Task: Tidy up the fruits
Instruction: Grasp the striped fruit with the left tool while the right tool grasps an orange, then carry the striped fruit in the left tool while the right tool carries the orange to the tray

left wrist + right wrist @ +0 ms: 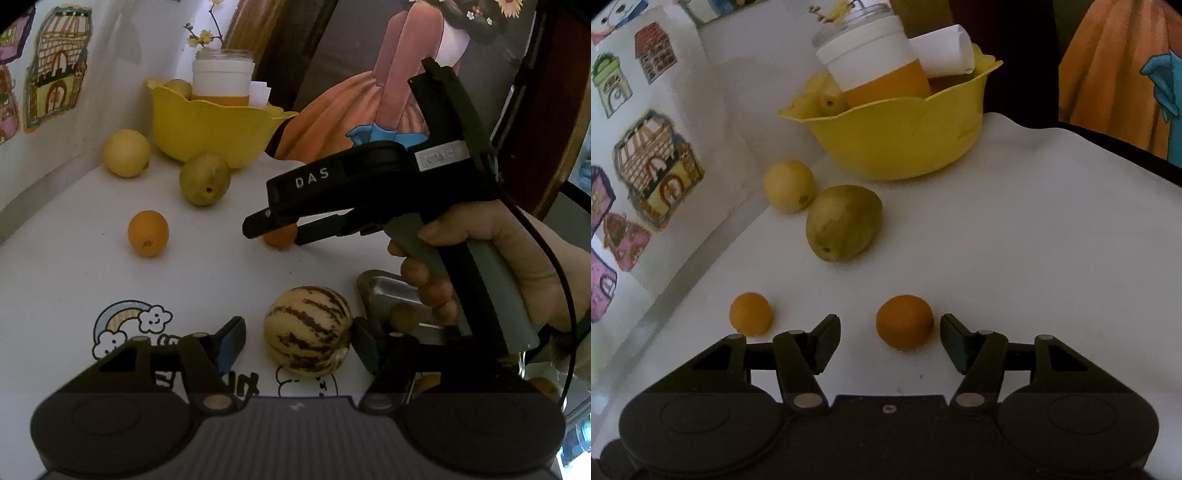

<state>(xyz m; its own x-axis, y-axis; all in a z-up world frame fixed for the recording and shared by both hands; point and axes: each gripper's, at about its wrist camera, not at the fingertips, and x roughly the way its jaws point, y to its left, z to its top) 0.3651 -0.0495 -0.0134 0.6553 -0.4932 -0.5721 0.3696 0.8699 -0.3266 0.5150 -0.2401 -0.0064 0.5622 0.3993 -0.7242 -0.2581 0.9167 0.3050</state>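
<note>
A striped cream-and-brown melon (308, 330) lies on the white table between the fingers of my left gripper (298, 339). The right pad is at its side and a gap shows at the left pad, so the jaws are open. In the right wrist view, a small orange (905, 321) sits between the fingers of my right gripper (891, 339), with a gap on each side. The left wrist view shows the right gripper (277, 230) low over that orange (282, 239), held by a person's hand (498, 251).
A second small orange (750, 314), a greenish pear-like fruit (844, 222) and a yellow round fruit (789, 185) lie toward the wall. Behind them, a yellow bowl (897, 144) holds a white-lidded jar (875, 66). A metal tray (388, 291) holds a small brown fruit (404, 316).
</note>
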